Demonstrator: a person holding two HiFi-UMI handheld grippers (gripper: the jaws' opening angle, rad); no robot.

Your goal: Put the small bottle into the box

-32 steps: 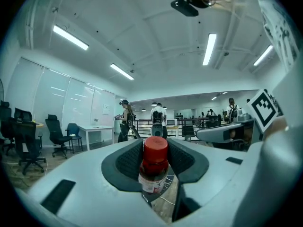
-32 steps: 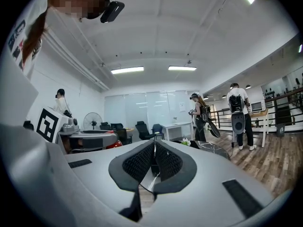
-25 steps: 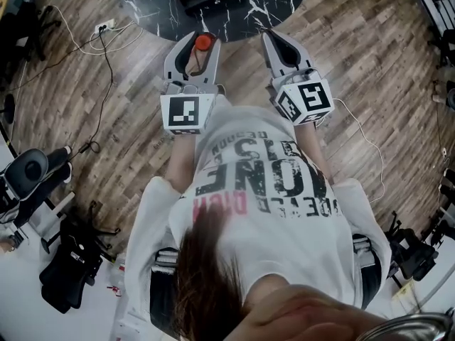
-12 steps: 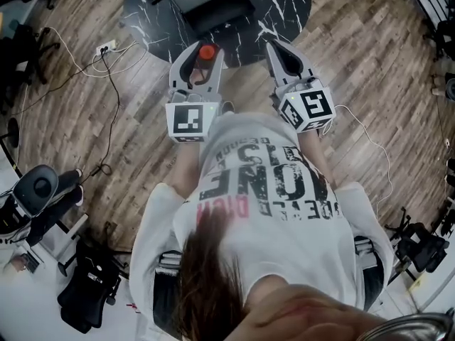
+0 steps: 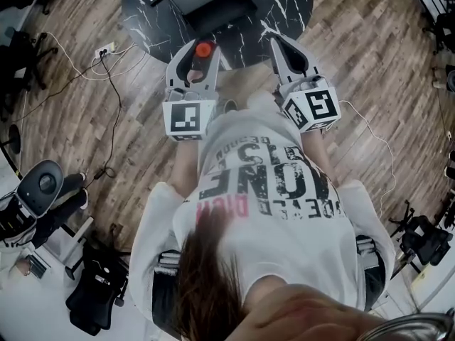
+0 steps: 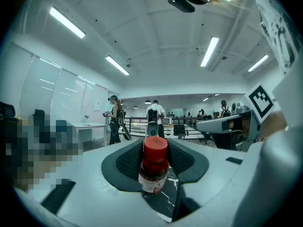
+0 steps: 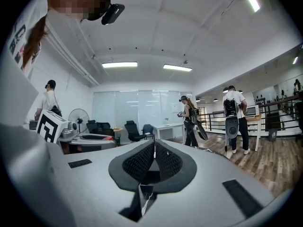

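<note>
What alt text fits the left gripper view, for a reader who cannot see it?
The left tool grips a small bottle with a red cap upright between its dark pads, over a black marbled table. Behind is a bright hall with ceiling strip lights and people standing far off.

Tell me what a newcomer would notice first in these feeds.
The red-capped small bottle stands out, clamped upright between the jaws of the left gripper, above the near edge of the black marble table. Beside it, the right gripper is shut and empty.
</note>
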